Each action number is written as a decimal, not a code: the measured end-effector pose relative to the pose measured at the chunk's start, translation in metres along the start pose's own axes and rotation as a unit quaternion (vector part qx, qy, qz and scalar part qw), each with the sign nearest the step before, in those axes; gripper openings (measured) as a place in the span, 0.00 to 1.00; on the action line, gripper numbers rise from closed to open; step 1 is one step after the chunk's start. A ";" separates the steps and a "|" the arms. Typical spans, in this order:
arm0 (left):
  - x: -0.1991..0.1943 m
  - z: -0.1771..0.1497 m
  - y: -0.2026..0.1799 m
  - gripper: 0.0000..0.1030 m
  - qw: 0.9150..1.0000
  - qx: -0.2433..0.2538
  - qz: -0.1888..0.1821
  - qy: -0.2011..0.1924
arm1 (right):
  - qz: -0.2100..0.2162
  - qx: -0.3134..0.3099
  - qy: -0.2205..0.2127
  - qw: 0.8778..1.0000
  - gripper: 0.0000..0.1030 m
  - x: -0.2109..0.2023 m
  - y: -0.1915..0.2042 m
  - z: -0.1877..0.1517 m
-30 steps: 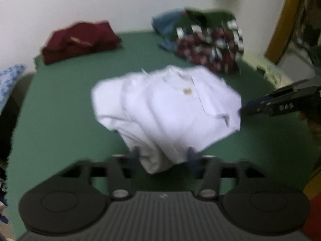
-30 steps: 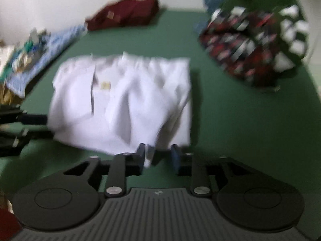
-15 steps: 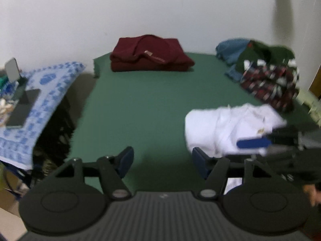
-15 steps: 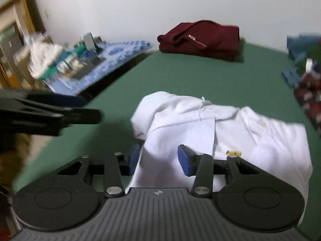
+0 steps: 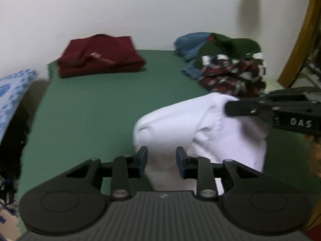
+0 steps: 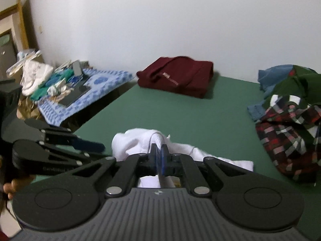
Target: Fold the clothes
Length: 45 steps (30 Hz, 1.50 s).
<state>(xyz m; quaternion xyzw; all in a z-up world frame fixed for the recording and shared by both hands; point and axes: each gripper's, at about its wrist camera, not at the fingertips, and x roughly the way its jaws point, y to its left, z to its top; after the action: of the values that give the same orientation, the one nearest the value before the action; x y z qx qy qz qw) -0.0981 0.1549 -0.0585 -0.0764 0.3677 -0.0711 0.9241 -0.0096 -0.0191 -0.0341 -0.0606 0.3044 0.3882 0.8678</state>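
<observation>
Mid-pickup: right gripper (image 6: 158,156) jaws clamped on the white shirt (image 5: 200,124), left gripper (image 5: 161,159) jaws closing around it; next, carry it to the maroon stack (image 5: 100,56)

One white shirt (image 6: 140,140) on the green tabletop (image 6: 180,116). One folded maroon garment (image 6: 176,79) at the back. One loose pile of clothes (image 6: 291,110), count unclear. Two grippers: left (image 5: 161,158), right (image 6: 159,157). One blue patterned cloth (image 6: 100,84) beside.
</observation>
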 end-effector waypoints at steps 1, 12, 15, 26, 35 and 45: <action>0.004 0.001 -0.001 0.29 1.000 -0.006 -0.017 0.006 | 0.000 0.000 -0.003 1.000 0.02 0.000 0.000 0.000; 0.049 -0.016 -0.007 0.14 0.988 -0.060 -0.128 0.058 | 0.019 -0.018 0.011 1.000 0.03 0.006 0.004 -0.006; 0.019 -0.016 -0.015 0.18 0.994 -0.018 -0.100 0.029 | 0.017 -0.014 0.003 1.000 0.03 0.004 0.002 -0.006; 0.026 -0.008 -0.005 0.00 0.999 0.005 -0.041 0.019 | 0.013 -0.011 -0.024 1.000 0.03 -0.001 -0.002 0.004; 0.058 -0.020 -0.007 0.00 0.995 -0.013 -0.082 0.062 | 0.022 -0.028 0.012 0.999 0.03 0.011 0.003 -0.009; 0.007 -0.012 0.002 0.07 0.998 0.050 -0.006 0.030 | 0.024 -0.002 -0.003 1.000 0.03 0.012 -0.004 -0.004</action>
<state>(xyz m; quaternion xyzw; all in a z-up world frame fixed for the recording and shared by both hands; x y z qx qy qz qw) -0.1011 0.1543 -0.0723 -0.0297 0.3911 -0.0969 0.9147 -0.0029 -0.0155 -0.0443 -0.0542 0.3021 0.4097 0.8590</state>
